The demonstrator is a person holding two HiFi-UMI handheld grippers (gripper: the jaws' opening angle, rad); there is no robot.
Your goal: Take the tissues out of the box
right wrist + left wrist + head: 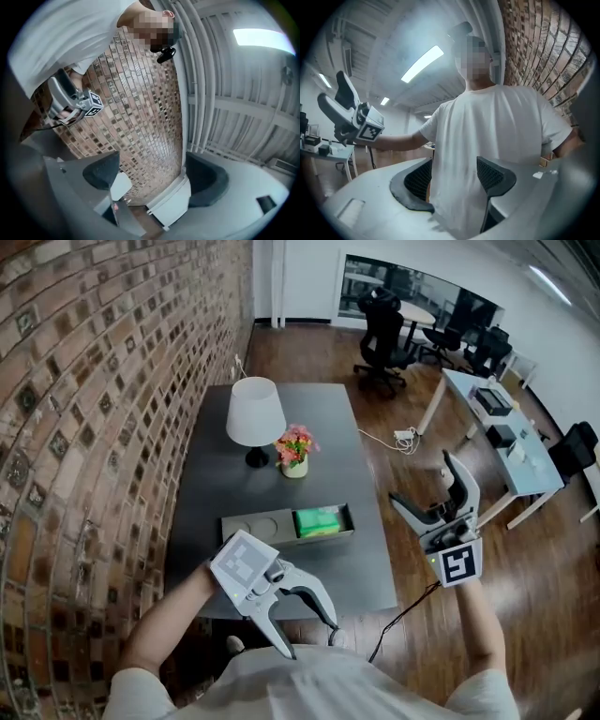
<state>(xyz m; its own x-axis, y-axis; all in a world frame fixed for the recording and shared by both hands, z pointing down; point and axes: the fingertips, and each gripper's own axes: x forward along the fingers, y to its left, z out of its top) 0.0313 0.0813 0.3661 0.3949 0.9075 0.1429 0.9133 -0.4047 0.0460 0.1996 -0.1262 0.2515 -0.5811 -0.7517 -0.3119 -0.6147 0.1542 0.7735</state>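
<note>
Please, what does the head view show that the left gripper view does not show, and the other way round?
Only the head view shows the grey table, with the white lamp, the flower pot and the open box that holds a green tissue pack. Only the left gripper view shows the person from the front, the white shirt filling the gap between the open jaws of the left gripper. Both show the right gripper, jaws apart, and the brick wall.

left tongs (312, 639) low, jaws apart, right tongs (421, 480) raised, jaws apart
</note>
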